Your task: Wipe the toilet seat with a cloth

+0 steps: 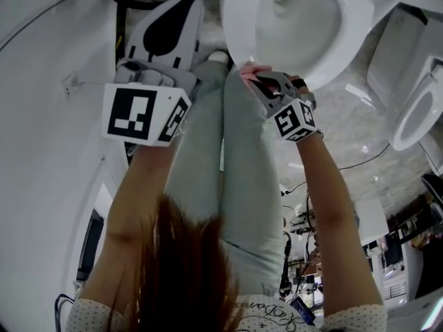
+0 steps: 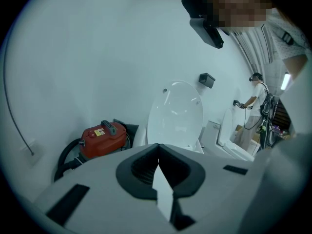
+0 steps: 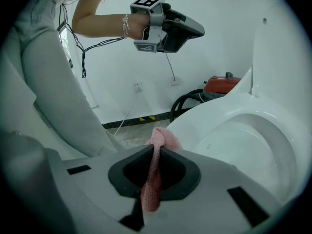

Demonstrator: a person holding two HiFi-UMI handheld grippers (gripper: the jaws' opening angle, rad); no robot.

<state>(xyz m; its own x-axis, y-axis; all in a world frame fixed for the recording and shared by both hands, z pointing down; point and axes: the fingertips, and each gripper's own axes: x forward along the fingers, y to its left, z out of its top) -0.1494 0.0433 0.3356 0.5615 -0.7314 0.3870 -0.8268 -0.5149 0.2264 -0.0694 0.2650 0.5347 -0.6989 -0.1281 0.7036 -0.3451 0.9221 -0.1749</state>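
The white toilet's rim (image 1: 239, 26) and bowl fill the top of the head view. In the right gripper view the rim (image 3: 219, 116) lies just right of my jaws. My right gripper (image 1: 259, 81) is shut on a pink cloth (image 1: 250, 72), held at the rim's near edge. The cloth (image 3: 161, 138) bunches out beyond the right gripper (image 3: 157, 150) and hangs back between its jaws. My left gripper (image 1: 176, 9) is raised to the left of the bowl, shut with nothing in it. Seen from the left gripper (image 2: 158, 150), the lid (image 2: 176, 113) stands up.
A red vacuum cleaner (image 2: 103, 136) with a black hose (image 3: 187, 101) sits by the wall left of the toilet. A second toilet (image 1: 415, 116) stands to the right. My legs in grey trousers (image 1: 235, 171) are right against the bowl's front. Another person (image 2: 256, 94) stands far off.
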